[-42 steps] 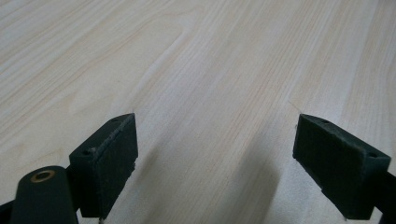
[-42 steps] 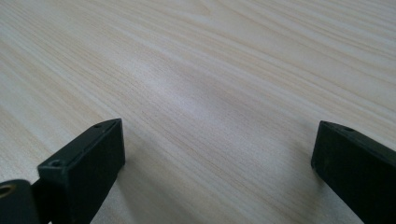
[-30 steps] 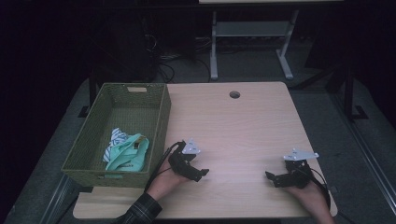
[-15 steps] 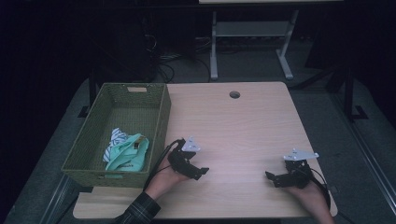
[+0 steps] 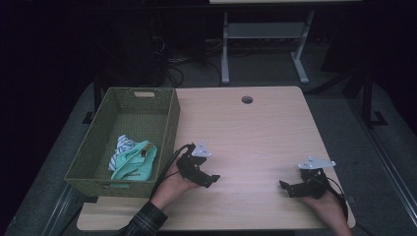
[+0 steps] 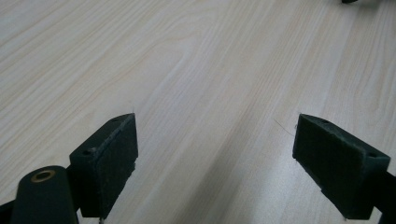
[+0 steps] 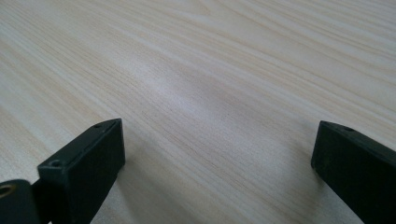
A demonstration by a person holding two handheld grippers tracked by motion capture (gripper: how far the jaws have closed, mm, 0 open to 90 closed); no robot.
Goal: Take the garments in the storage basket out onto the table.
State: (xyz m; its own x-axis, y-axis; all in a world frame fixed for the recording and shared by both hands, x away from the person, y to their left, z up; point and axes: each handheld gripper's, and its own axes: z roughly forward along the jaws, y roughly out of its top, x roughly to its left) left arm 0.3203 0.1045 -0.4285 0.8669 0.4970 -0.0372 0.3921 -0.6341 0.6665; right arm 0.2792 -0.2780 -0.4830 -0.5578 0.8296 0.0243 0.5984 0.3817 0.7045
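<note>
Both tongs, left [image 5: 212, 179] and right [image 5: 285, 187], rest spread and empty on the counter [image 5: 255, 132]; reaching for the clothes [image 5: 133, 158] risks snagging the basket [image 5: 169, 130] wall.

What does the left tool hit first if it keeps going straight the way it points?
Probably just bare table. The left tool points rightward across the wood toward the right tool, which is likely the first obstacle, though height is unclear.

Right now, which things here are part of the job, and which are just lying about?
Part of the job:
- left gripper, open, empty
- right gripper, open, empty
- basket
- clothes in the basket

Just about:
- table, bare wood under both grippers
- its cable hole
- metal stand behind the table
</note>
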